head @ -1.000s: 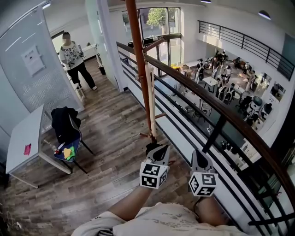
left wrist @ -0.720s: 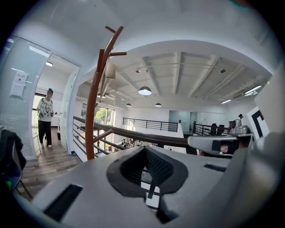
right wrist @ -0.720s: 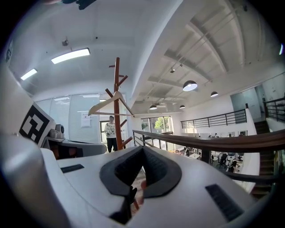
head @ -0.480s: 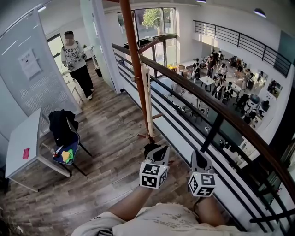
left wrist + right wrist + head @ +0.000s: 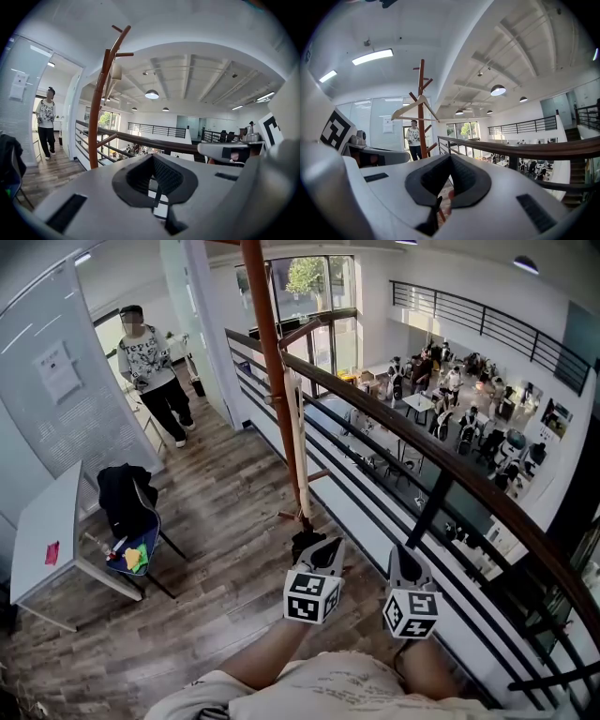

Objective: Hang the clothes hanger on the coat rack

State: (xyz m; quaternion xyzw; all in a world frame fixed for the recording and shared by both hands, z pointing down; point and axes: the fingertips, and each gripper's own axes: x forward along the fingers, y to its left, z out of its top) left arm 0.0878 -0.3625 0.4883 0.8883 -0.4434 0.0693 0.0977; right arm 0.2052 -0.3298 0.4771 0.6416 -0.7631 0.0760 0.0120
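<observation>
The clothes hanger (image 5: 415, 107) already hangs high on the coat rack (image 5: 422, 123). It is pale wood, likely light, stiff and smooth, and best taken by a shoulder arm or just under the hook if it needs resettling. The left gripper (image 5: 153, 174) and right gripper (image 5: 450, 176) are both pinched together on nothing, low beside the railing (image 5: 450, 474). Against 1 s ago the 2 grippers and the hanger sit unchanged — only the person (image 5: 150, 357) down the corridor has stepped along.

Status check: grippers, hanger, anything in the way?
Left gripper and right gripper shut, empty, short of the rack. Hanger already on the rack. Person beyond the rack, nothing between.
</observation>
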